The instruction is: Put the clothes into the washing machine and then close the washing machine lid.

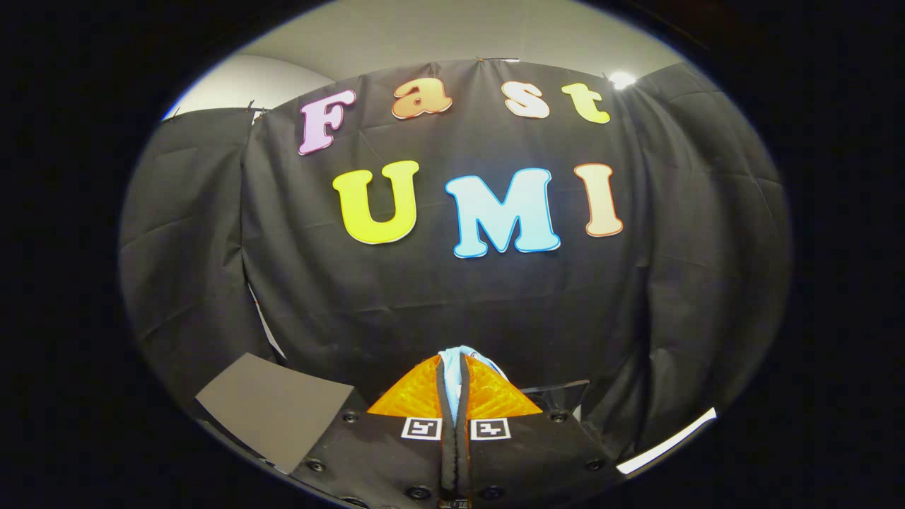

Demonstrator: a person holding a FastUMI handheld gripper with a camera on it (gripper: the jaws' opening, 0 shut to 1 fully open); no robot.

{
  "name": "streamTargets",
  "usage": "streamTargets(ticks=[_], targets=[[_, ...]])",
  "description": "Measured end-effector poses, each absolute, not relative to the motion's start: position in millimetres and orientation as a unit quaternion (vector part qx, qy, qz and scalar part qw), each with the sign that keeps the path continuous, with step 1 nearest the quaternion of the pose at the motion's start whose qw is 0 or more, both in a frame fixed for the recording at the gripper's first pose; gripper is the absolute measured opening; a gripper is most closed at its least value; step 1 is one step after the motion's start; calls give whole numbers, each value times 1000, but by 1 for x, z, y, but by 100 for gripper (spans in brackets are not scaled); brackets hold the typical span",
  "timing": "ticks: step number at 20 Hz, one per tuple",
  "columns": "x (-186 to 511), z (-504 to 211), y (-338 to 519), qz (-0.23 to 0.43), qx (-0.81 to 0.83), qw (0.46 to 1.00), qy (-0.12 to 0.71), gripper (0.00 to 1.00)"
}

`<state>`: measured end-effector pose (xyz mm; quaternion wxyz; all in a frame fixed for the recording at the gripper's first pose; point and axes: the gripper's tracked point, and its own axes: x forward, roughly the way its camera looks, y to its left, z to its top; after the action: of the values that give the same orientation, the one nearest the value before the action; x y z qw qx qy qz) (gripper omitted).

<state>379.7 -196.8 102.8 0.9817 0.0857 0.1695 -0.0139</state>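
My gripper [456, 367] is held up in the air, pointing at the booth's black cloth wall. Its two fingers are pressed together on a piece of light blue and white cloth [459, 357], which pokes out between and just above the fingertips. The rest of the garment is hidden beneath the fingers. A dark, flat panel edge [558, 390] shows just to the right of the fingers; I cannot tell what it belongs to.
A grey flat board [272, 410] lies low to the left of the fingers. A white strip [668, 442] runs along the bottom right. The black cloth wall [452, 297] stands close ahead, with a pale ceiling above it.
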Motion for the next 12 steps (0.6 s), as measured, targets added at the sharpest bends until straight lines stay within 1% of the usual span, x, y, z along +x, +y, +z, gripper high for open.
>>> streamTargets(ticks=[5,12], targets=[[382,37,-202,-21,98,972,211,1],[381,-79,-190,-22,93,951,294,1]])
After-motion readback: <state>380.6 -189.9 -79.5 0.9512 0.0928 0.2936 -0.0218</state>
